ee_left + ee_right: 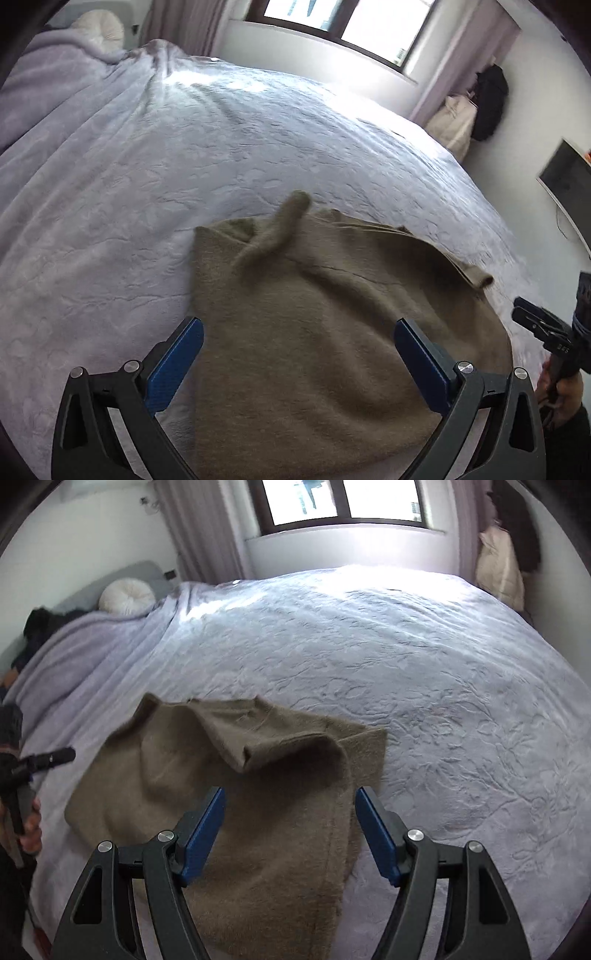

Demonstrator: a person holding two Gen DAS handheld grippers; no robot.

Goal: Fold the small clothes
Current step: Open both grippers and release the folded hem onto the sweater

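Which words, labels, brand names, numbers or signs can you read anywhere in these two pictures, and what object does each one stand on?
No text can be read with certainty.
Right gripper: small pale marks on its black body, seen from the left wrist view, too small and blurred to read.
Brown garment: no label or print shows.
Bedspread: only an embossed pattern, no writing.
Dark screen on the wall: blank.

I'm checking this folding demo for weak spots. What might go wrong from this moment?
Both the left gripper and right gripper are open above the brown garment, holding nothing. A flap lies loosely doubled over and could get pinched together with the layer beneath. A grab might also catch the soft bedspread.
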